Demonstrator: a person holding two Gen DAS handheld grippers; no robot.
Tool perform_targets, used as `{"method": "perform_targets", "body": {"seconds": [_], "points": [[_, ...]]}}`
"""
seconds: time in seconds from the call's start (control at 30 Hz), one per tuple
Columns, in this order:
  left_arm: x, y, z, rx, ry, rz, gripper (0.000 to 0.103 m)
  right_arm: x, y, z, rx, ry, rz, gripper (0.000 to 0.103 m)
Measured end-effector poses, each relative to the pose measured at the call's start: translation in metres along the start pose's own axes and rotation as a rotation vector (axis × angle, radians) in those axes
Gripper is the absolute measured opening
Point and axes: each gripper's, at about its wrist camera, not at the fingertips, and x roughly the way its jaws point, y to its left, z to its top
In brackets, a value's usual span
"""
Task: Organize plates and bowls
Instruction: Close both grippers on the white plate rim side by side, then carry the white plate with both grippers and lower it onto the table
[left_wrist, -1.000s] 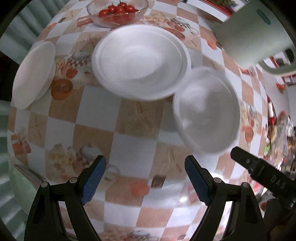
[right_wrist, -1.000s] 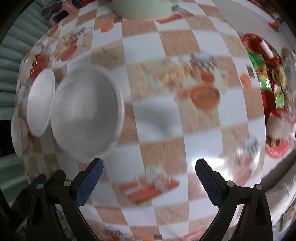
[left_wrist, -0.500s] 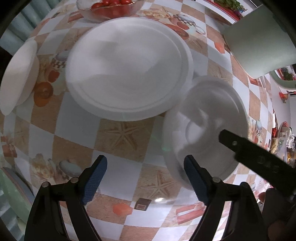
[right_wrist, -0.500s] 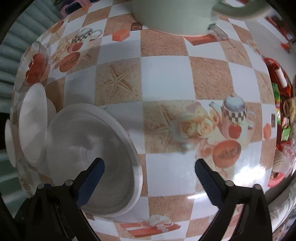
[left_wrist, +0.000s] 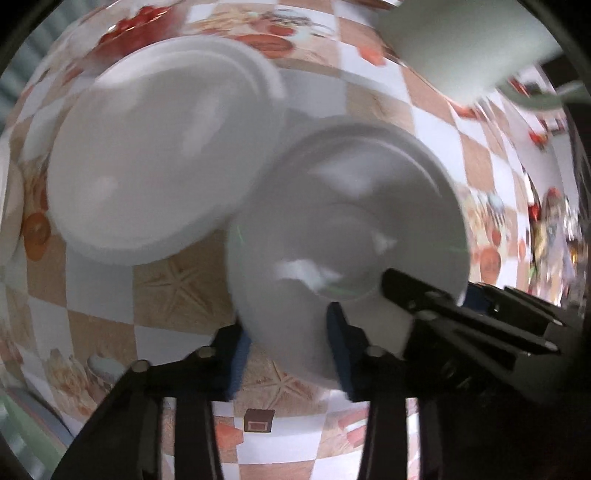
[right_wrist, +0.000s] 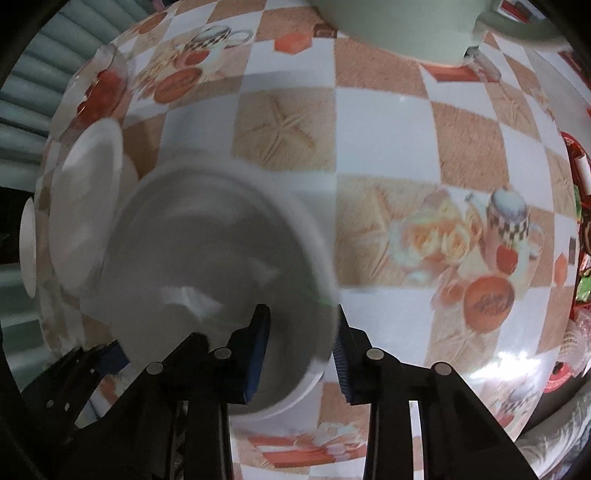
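Note:
A white bowl (left_wrist: 343, 229) sits on the checkered tablecloth, beside a stack of large white plates (left_wrist: 162, 155). My left gripper (left_wrist: 288, 350) is closed on the bowl's near rim. My right gripper (right_wrist: 299, 350) is closed on the rim of the same bowl (right_wrist: 207, 266) from the other side; it shows in the left wrist view (left_wrist: 461, 317). The large plates (right_wrist: 88, 206) lie to the bowl's left in the right wrist view. A smaller white plate (right_wrist: 27, 251) stands further left.
A pale green pitcher (left_wrist: 465, 48) stands at the back right, also in the right wrist view (right_wrist: 406, 26). A glass bowl of tomatoes (left_wrist: 136, 29) sits behind the plates. Packets and a red tray (right_wrist: 580, 221) lie at the far right.
Both grippers moved in on the white bowl and closed on its rim from opposite sides. They were wide open before.

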Motion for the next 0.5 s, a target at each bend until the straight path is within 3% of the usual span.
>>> {"method": "perform_targets", "body": {"seconds": [0.3, 0.5], "points": [[0.009, -0.001, -0.025, 0.078, 0.019, 0.004, 0.034, 0.006, 0.018, -0.05, 0.04, 0.031, 0.022, 0.035], [0.015, 0.011, -0.091, 0.159, 0.044, 0.038, 0.034, 0.018, 0.046, -0.122, 0.053, 0.104, 0.066, 0.035]]}}
